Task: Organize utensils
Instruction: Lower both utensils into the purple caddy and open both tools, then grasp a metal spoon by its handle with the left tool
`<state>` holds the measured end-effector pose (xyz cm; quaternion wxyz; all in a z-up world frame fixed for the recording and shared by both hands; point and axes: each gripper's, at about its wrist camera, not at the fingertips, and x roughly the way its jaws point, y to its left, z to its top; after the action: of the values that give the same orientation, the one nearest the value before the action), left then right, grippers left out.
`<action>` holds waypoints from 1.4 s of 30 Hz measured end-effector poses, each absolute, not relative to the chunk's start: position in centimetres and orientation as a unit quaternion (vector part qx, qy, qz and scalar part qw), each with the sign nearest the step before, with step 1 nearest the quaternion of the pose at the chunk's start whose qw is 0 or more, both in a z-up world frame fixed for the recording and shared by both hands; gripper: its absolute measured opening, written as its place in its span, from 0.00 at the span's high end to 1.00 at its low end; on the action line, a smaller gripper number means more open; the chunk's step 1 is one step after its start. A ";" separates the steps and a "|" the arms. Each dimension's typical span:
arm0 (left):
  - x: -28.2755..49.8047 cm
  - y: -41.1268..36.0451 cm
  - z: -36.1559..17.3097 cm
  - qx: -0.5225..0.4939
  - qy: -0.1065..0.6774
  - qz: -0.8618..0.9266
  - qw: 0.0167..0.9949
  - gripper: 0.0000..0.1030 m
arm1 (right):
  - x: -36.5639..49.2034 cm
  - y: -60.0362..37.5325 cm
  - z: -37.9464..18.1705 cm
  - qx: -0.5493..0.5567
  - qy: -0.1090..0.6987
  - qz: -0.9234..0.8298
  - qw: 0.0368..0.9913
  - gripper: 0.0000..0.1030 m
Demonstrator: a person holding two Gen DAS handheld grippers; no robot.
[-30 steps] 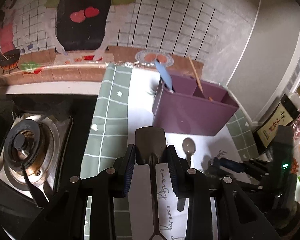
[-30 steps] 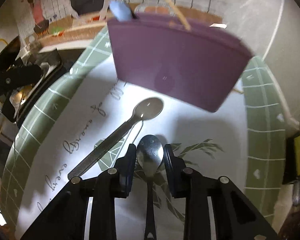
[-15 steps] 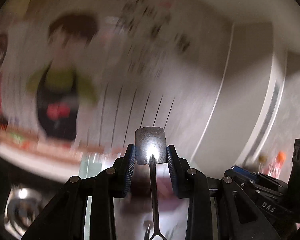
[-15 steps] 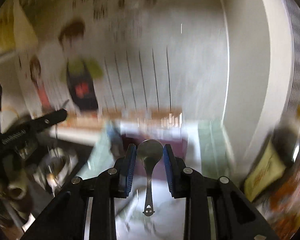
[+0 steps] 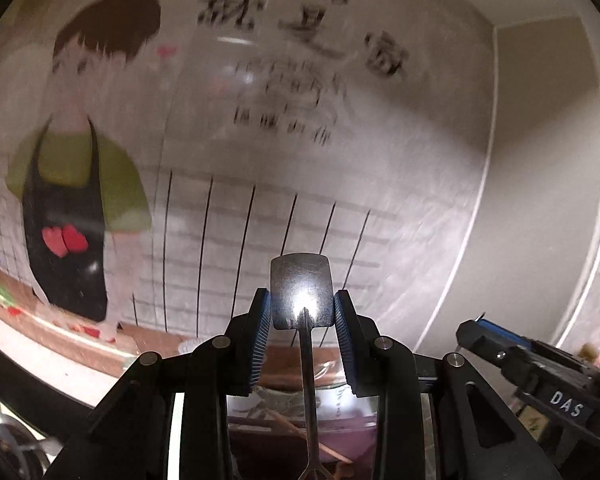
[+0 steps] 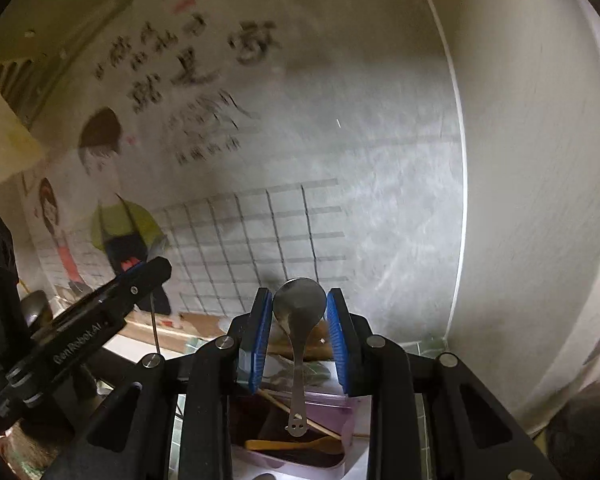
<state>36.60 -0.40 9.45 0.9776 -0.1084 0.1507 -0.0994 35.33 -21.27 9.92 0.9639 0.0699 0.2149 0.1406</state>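
My left gripper (image 5: 302,314) is shut on a square-headed metal spoon (image 5: 302,294), its handle hanging down over the purple utensil box (image 5: 284,436). My right gripper (image 6: 299,312) is shut on a round metal spoon (image 6: 299,308), its handle end hanging above the same purple box (image 6: 300,452), which holds wooden chopsticks and a wooden spoon (image 6: 292,445). Both grippers are raised and tilted toward the wall. The right gripper shows at the right of the left wrist view (image 5: 540,368), and the left gripper at the left of the right wrist view (image 6: 80,320).
A wall with a cartoon cook sticker (image 5: 68,208) and tile grid stands behind the counter. A stove burner (image 5: 4,440) shows at the lower left. A green-checked mat (image 6: 428,346) lies under the box.
Both grippers have lifted their spoons off the mat and swung up, handles now hanging over the purple box. The view has tilted from the counter to the wall.
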 end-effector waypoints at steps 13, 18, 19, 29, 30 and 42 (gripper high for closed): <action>36.6 0.6 2.4 -0.120 0.200 -0.061 0.971 0.57 | 37.8 -21.7 2.6 0.089 0.305 0.132 0.939 0.69; 33.4 3.1 2.5 -0.138 0.246 -0.052 0.958 0.43 | 34.5 -23.5 3.1 0.086 0.304 0.085 0.945 0.52; 32.6 3.3 2.8 -0.129 0.258 -0.048 0.956 0.43 | 33.6 -23.8 3.2 0.083 0.304 0.075 0.946 0.50; 24.7 5.6 -0.8 -0.056 0.392 -0.058 0.916 0.35 | 28.2 -21.8 -1.5 0.016 0.396 0.062 0.916 0.39; 24.0 6.0 -1.6 -0.056 0.408 -0.054 0.910 0.35 | 28.1 -21.1 -2.6 0.012 0.413 0.071 0.908 0.39; 19.9 9.4 -6.2 -0.049 0.495 0.010 0.867 0.31 | 26.0 -13.3 -9.4 -0.003 0.509 0.144 0.848 0.40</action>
<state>19.92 9.36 -6.25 0.8673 -0.0485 0.4953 0.0095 26.02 -13.30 -9.40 0.8483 -0.0030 0.5095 0.1441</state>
